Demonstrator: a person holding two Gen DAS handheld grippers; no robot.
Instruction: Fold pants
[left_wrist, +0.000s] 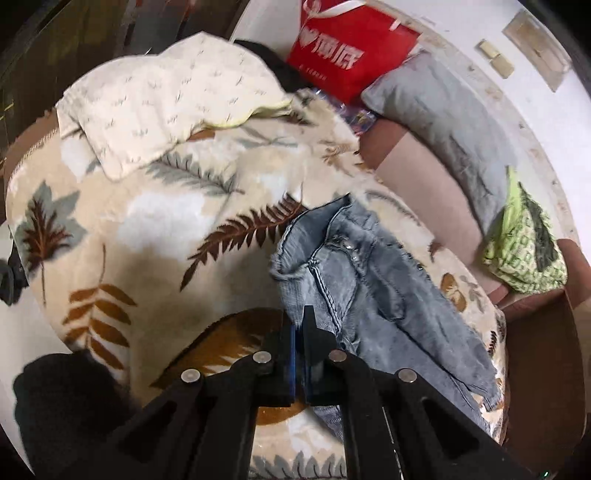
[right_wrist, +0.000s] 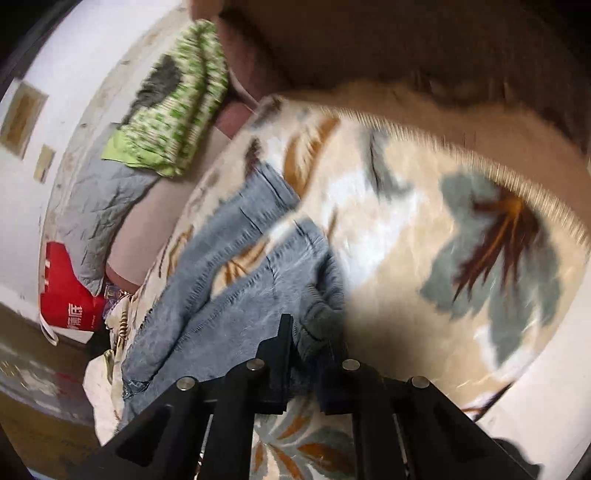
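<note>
clamping jeans (right_wrist: 236, 295) (blurred): right gripper (right_wrist: 308, 332) | left gripper (left_wrist: 300, 325) together, grip unclear

**Right hand-held gripper clamped on denim**

Your right hand-held gripper (right_wrist: 308, 332) has its fingers pinched on a bunched fold of the blue denim pants (right_wrist: 236, 280). The pants trail away to the left over the cream leaf-print blanket (right_wrist: 424, 221), with the blanket showing through a gap between two denim parts. Beyond them you see a green patterned cloth (right_wrist: 177, 110) lying on a grey pillow (right_wrist: 99, 206), and a red bag (right_wrist: 70, 299) near the white wall (right_wrist: 85, 48). The view is motion-blurred.
</note>
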